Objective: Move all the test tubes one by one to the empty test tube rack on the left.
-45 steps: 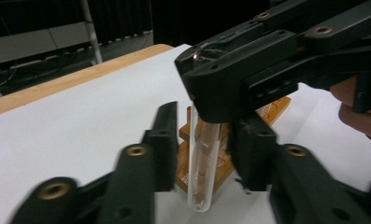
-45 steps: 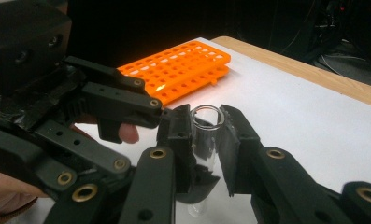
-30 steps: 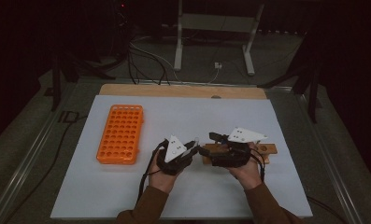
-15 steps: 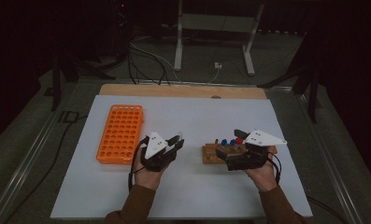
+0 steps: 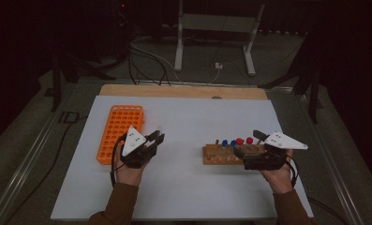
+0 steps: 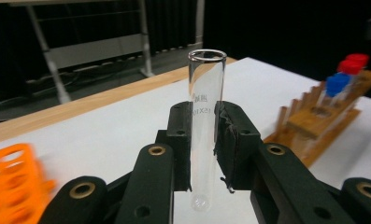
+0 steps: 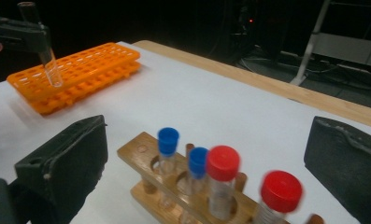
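My left gripper (image 5: 156, 138) is shut on a clear, uncapped glass test tube (image 6: 205, 93), held upright between its pads (image 6: 230, 140). It hovers just right of the orange tube rack (image 5: 120, 129). The same tube (image 7: 45, 51) hangs over the orange rack (image 7: 80, 70) in the right gripper view. My right gripper (image 5: 247, 144) is open at the right end of the wooden rack (image 5: 223, 157); its jaws have just been opening and grip nothing. Blue-capped tubes (image 7: 168, 140) and red-capped tubes (image 7: 223, 163) stand in that wooden rack (image 7: 141, 156), just ahead of my right gripper (image 7: 211, 135).
A white sheet (image 5: 188, 187) covers the table, with a wooden strip (image 5: 183, 91) along its far edge. Bare sheet lies between the two racks. Cables and a metal stand's legs (image 5: 179, 56) are on the floor beyond the table.
The two hands have parted from the middle. The left one has carried the glass tube leftward to the orange rack. The right one has moved right, and its jaws have opened wider.
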`<action>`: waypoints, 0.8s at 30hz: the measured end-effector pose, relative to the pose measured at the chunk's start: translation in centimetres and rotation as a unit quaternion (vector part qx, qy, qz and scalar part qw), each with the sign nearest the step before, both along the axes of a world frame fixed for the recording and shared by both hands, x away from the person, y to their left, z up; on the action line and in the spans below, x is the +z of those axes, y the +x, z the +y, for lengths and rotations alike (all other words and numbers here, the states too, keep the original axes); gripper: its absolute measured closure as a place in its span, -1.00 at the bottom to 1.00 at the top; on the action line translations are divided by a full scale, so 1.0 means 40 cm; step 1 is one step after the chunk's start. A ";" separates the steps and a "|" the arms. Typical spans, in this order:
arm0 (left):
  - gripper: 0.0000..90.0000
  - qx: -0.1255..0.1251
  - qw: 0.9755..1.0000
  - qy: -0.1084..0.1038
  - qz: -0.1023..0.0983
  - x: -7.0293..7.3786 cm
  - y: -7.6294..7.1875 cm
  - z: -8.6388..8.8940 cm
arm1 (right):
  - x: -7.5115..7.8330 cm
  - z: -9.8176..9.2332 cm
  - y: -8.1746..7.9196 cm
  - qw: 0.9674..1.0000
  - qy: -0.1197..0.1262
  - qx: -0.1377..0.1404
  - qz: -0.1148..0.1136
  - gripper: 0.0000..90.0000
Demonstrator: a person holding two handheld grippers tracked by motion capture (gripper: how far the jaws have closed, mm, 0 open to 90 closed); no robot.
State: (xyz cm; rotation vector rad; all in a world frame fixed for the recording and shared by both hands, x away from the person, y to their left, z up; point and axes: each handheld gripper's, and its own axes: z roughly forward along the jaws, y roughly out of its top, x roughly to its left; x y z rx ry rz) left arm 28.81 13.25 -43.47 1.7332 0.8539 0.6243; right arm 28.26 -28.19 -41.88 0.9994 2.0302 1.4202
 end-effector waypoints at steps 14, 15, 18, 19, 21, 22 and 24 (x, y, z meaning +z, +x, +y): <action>0.70 0.071 0.997 0.010 0.017 -0.045 -0.023 0.144 | 0.003 -0.052 -0.009 1.000 0.011 -0.016 -0.003 -1.00; 0.70 0.073 0.997 0.012 0.020 -0.050 -0.025 0.150 | 0.002 -0.053 -0.009 1.000 0.011 -0.018 -0.002 -1.00; 0.70 0.078 0.996 0.019 0.026 -0.062 -0.031 0.162 | 0.002 -0.055 -0.010 1.000 0.012 -0.019 -0.003 -1.00; 0.70 0.080 0.996 0.025 0.028 -0.066 -0.032 0.164 | 0.002 -0.055 -0.010 1.000 0.011 -0.018 -0.004 -1.00; 0.70 0.082 0.996 0.025 0.033 -0.073 -0.033 0.171 | 0.001 -0.056 -0.011 1.000 0.012 -0.019 -0.002 -1.00; 0.70 0.084 0.995 0.027 0.035 -0.076 -0.034 0.173 | 0.001 -0.056 -0.011 1.000 0.012 -0.019 -0.002 -1.00; 0.70 0.086 0.995 0.029 0.040 -0.082 -0.034 0.175 | 0.000 -0.057 -0.011 1.000 0.013 -0.019 -0.001 -1.00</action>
